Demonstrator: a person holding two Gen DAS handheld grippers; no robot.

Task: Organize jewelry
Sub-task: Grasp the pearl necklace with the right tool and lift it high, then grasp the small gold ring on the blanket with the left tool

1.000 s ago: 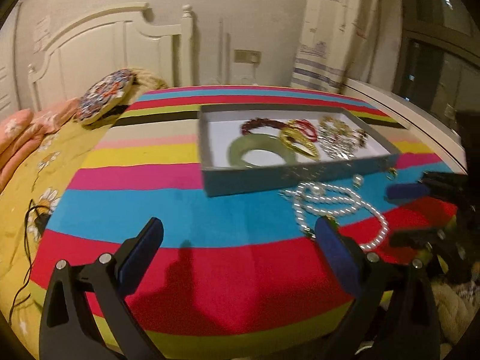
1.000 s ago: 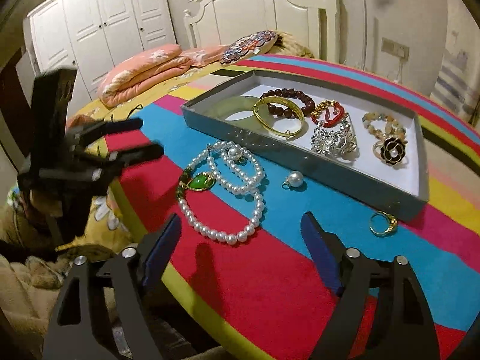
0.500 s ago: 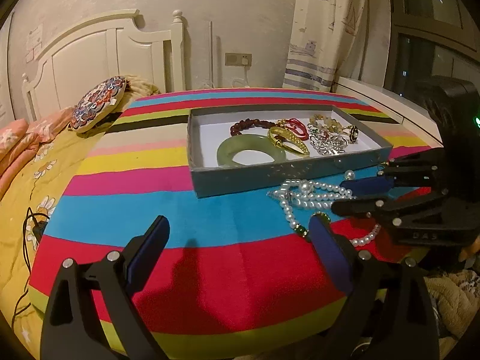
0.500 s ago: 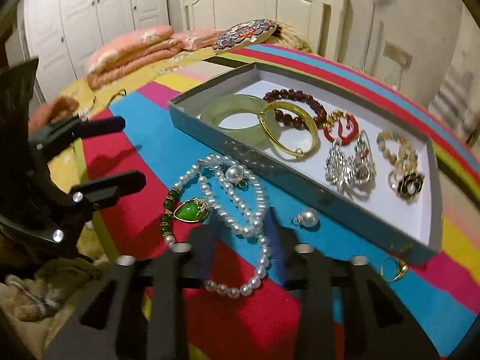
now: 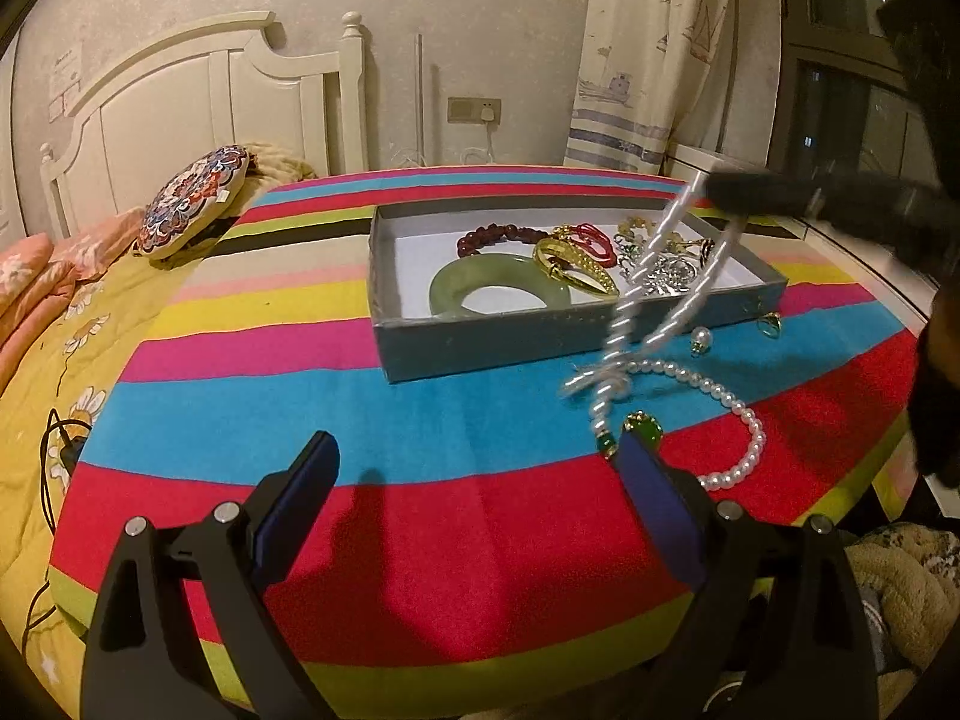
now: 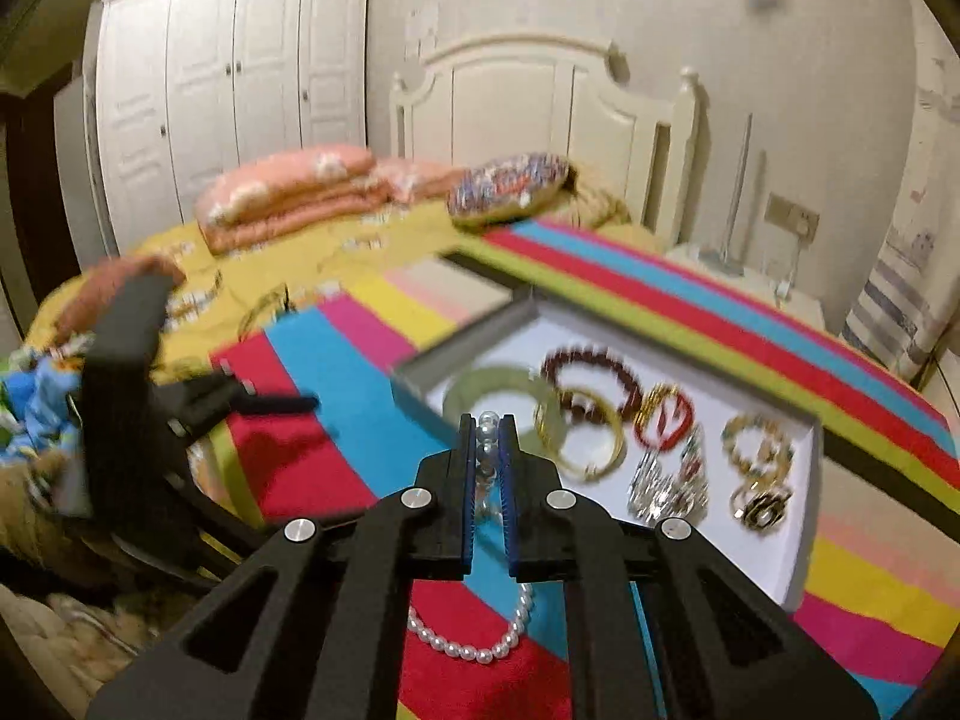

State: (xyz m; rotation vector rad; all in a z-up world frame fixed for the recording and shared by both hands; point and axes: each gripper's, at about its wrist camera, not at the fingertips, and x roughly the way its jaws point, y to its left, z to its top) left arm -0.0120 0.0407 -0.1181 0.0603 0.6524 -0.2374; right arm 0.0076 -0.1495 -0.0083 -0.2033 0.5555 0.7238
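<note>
Two tools, right tool point(image 6: 487, 468) raised, pinching pearl necklace point(image 5: 672, 324), apparently part-lifted, left tool point(image 5: 480, 504) spread.

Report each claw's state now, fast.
Left claw: open, holding nothing, over the striped cloth.
Right claw: shut on the pearl necklace, part lifted, the rest trailing on the cloth.

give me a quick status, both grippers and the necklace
Right gripper shut on pearl necklace, strand half lifted, tail on the blanket. Left gripper open, empty. Jewelry box just beyond; nothing blocking.
</note>
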